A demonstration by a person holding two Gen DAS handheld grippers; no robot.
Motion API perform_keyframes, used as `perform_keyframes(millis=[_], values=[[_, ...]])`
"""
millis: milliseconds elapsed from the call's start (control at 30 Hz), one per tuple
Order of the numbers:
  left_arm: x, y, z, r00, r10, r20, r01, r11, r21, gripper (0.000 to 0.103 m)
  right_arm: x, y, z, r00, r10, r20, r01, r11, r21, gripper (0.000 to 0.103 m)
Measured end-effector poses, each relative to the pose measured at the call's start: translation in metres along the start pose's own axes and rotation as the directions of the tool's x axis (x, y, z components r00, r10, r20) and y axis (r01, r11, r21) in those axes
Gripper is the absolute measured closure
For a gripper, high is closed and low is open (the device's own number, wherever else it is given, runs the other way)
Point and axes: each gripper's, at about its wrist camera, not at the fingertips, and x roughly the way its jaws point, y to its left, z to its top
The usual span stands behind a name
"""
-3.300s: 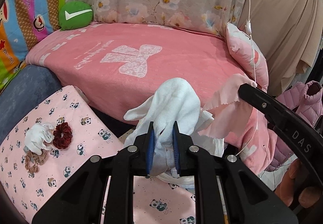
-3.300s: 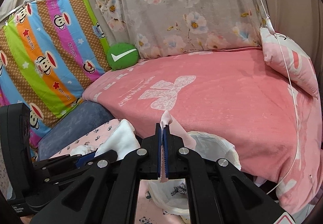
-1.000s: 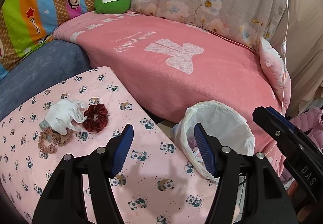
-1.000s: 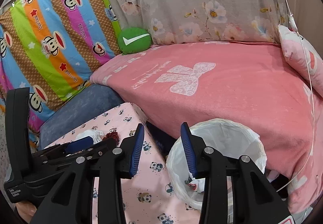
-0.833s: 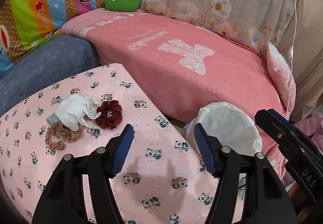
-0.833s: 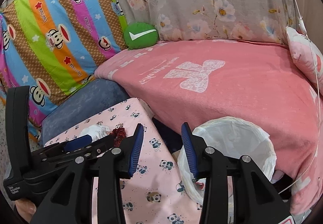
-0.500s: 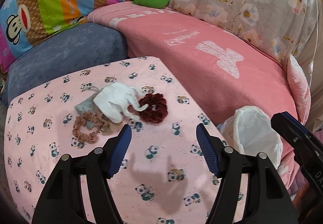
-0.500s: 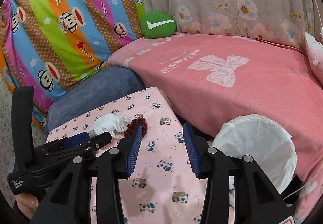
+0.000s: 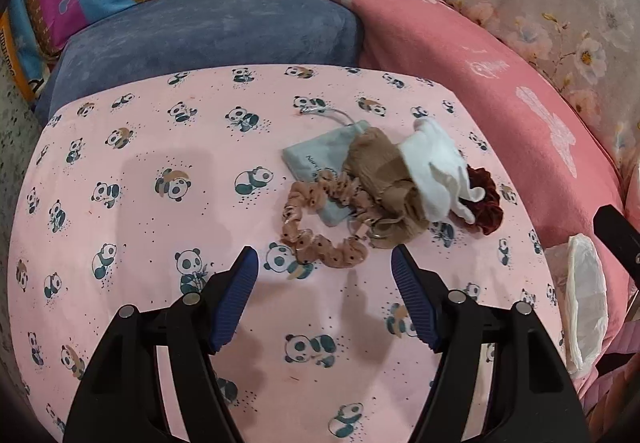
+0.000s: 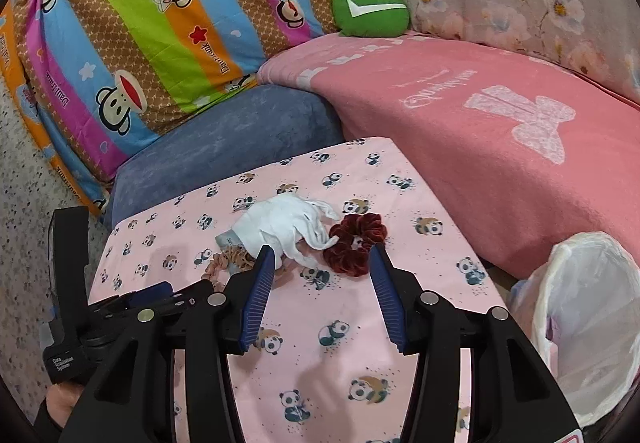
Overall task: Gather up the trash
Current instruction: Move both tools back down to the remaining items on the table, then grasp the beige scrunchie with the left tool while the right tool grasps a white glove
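A small pile lies on the pink panda-print table (image 9: 160,147): a white glove (image 9: 438,171), a dark red scrunchie (image 9: 486,203), a tan cloth (image 9: 380,171), a peach dotted scrunchie (image 9: 320,227) and a grey pouch (image 9: 320,159). My left gripper (image 9: 324,263) is open and empty, just in front of the peach scrunchie. My right gripper (image 10: 322,257) is open and empty, hovering before the white glove (image 10: 284,229) and red scrunchie (image 10: 354,241). The white-lined trash bin (image 10: 584,323) stands at the table's right; it also shows in the left wrist view (image 9: 584,299).
A pink blanket (image 10: 500,131) covers the sofa behind the table, with a blue cushion (image 10: 232,139), a green round pillow (image 10: 370,13) and a striped monkey-print cover (image 10: 140,23). The left gripper's body (image 10: 92,315) sits low left in the right wrist view.
Both grippers let go of their white and pink cloths at the bin, opened, and swung left and down over the table toward the pile.
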Motion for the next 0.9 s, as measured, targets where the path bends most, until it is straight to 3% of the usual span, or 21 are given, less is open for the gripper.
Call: perform_keyframes(millis=[333,467,533,667,767,800,833,900], values=[[0.036,0.013,0.018,0.998,-0.028,-0.048,0.028,0.999,0.014,0.043,0.089,0.040,0.026,0.997,0.031,-0.071,-0.034,0.999,-0.042,0.053],[0.045,0.014,0.019,0.996,-0.053,-0.071,0.055,0.998,0.026,0.056,0.116,0.051,0.037,0.995,0.045,-0.092,-0.048,0.998,-0.031,0.052],[0.048,0.015,0.019,0.995,-0.059,-0.080,0.062,0.998,0.027,0.062,0.125,0.055,0.039,0.994,0.040,-0.099,-0.044,0.998,-0.036,0.044],[0.048,0.017,0.018,0.995,-0.067,-0.078,0.070,0.997,0.035,0.076,0.147,0.058,0.033,0.988,0.015,-0.152,-0.024,0.998,-0.054,0.044],[0.047,0.018,0.016,0.993,-0.079,-0.082,0.082,0.996,0.034,0.089,0.151,0.054,0.023,0.985,0.006,-0.174,-0.016,0.998,-0.059,0.059],[0.048,0.018,0.016,0.993,-0.081,-0.085,0.085,0.996,0.035,0.092,0.151,0.052,0.018,0.983,0.009,-0.185,-0.020,0.998,-0.060,0.071],[0.047,0.017,0.015,0.993,-0.083,-0.085,0.086,0.996,0.033,0.092,0.149,0.051,0.014,0.982,0.007,-0.188,-0.019,0.998,-0.063,0.081],[0.044,0.016,0.012,0.993,-0.087,-0.083,0.090,0.995,0.031,0.094,0.147,0.047,0.010,0.983,0.005,-0.184,-0.017,0.998,-0.063,0.088]])
